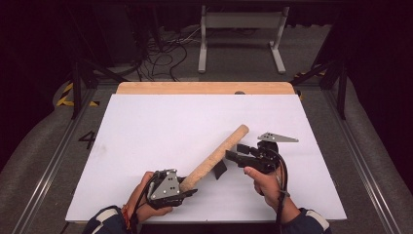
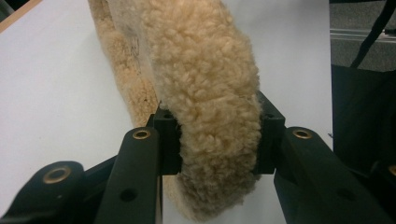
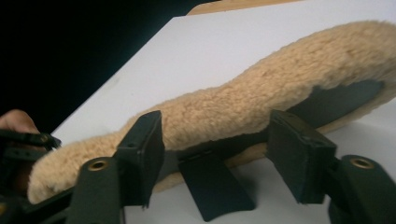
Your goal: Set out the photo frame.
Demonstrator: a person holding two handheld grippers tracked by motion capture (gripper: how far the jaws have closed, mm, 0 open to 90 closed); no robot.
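Covering the wooden table (image 1: 204,88), a white board (image 1: 146,131) bears the fleece pad (image 1: 214,158), left hand-held gripper (image 1: 187,187) clamping it, right hand-held gripper (image 1: 234,155) released.

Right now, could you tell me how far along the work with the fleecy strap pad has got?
Done: the fleece pad is wrapped into a long roll, lying slantwise above the white table. In hand: the left gripper clamps its near end, while the right gripper stands open beside the middle, where a black flap sticks out loose. Left: probably pressing that flap shut, though the seam is hard to judge.
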